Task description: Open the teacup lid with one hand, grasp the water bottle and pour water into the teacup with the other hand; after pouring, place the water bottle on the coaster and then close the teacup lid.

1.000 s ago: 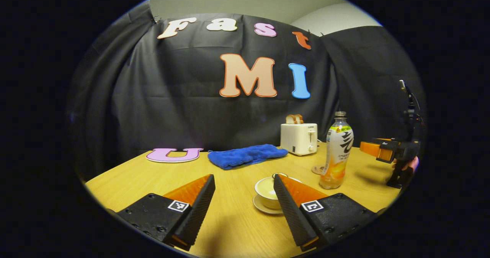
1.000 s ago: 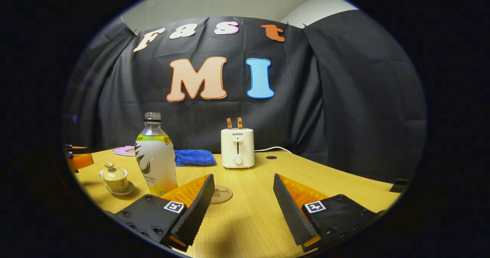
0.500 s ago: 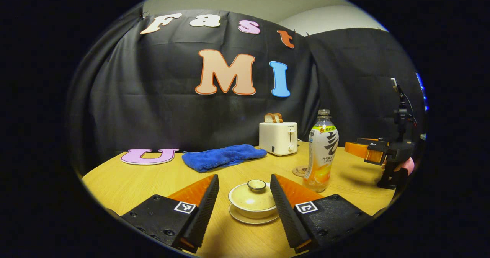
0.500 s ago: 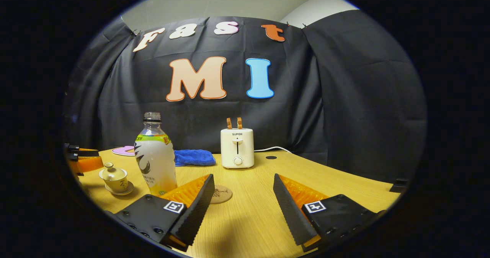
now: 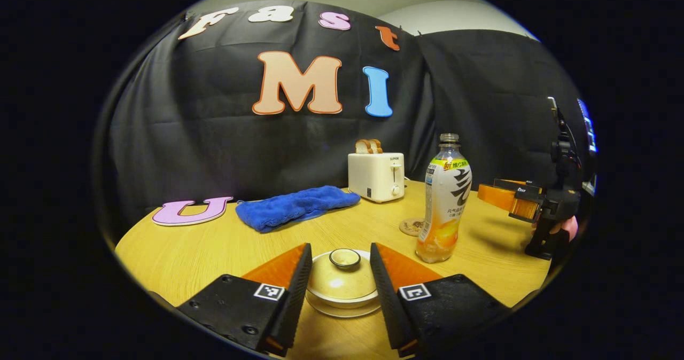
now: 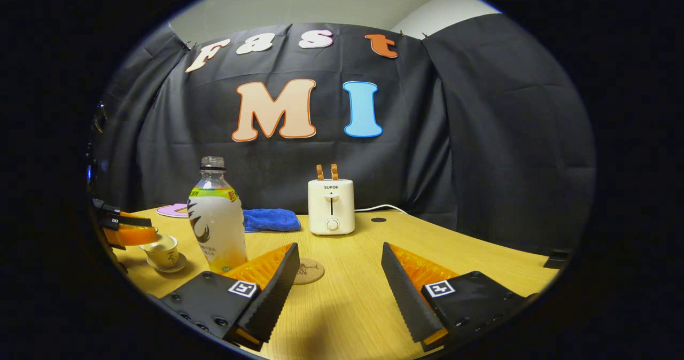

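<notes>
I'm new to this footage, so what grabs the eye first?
The left gripper stands open around a pale lidded ceramic teacup at the near table edge. Just right of it stands an uncapped plastic bottle with orange drink. At the back, a cream toaster holding bread sits beside a crumpled blue towel.

Lidded teacup [image 5: 343, 282] on saucer; capless bottle [image 5: 444, 200] upright beside coaster [image 5: 411, 226]

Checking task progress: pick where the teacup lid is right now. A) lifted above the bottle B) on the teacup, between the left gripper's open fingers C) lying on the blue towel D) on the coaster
B: the lid sits on the teacup, flanked by the left gripper.
</notes>
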Demonstrator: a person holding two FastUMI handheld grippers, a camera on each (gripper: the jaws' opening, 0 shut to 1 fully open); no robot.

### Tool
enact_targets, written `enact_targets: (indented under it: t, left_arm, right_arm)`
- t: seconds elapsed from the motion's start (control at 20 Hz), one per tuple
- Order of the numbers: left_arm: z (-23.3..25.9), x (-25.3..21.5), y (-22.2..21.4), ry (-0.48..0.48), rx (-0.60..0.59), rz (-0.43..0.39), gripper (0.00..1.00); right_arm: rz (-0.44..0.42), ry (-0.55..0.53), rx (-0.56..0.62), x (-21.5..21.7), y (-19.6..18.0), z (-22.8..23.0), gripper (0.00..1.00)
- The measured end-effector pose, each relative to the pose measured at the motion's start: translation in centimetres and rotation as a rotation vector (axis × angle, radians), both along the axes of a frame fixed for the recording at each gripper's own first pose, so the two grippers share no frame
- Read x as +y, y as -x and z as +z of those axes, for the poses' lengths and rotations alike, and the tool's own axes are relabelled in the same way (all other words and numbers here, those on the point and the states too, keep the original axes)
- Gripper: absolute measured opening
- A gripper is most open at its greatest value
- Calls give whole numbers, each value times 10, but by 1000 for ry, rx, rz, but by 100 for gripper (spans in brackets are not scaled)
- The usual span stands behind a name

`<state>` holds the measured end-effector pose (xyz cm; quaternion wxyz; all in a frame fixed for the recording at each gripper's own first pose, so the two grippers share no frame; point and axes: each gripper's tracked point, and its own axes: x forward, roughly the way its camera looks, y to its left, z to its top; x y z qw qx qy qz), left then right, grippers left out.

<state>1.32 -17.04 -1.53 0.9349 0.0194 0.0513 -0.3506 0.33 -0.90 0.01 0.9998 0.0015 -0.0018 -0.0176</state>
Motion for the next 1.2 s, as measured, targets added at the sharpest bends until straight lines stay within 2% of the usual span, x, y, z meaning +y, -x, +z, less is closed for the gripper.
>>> enact_targets:
  t: [0.05, 0.15, 0.3, 0.45, 0.7, 1.0, 1.1, 1.2]
  left_arm:
    - [0, 0, 0, -4, 6, 2, 54]
    - [-2, -1, -2, -11, 12, 6, 46]
    - [0, -3, -2, -11, 9, 0, 42]
    - [0, -3, -1, -16, 4, -6, 29]
    - [4, 0, -1, 6, -4, 6, 28]
    - [21, 8, 0, 86, -86, 48, 28]
    - [17, 9, -1, 79, -77, 55, 28]
    - [20, 11, -2, 89, -88, 69, 28]
  right_arm:
    - [0, 0, 0, 0, 0, 0, 97]
    - [0, 0, 0, 1, 0, 0, 97]
    - [0, 0, 0, 0, 0, 0, 96]
    - [0, 0, 0, 0, 0, 0, 96]
    - [0, 0, 1, 0, 0, -1, 96]
    - [4, 0, 0, 1, 0, 0, 97]
    - [41, -1, 2, 10, -1, 0, 96]
    - [137, -5, 7, 31, 1, -1, 97]
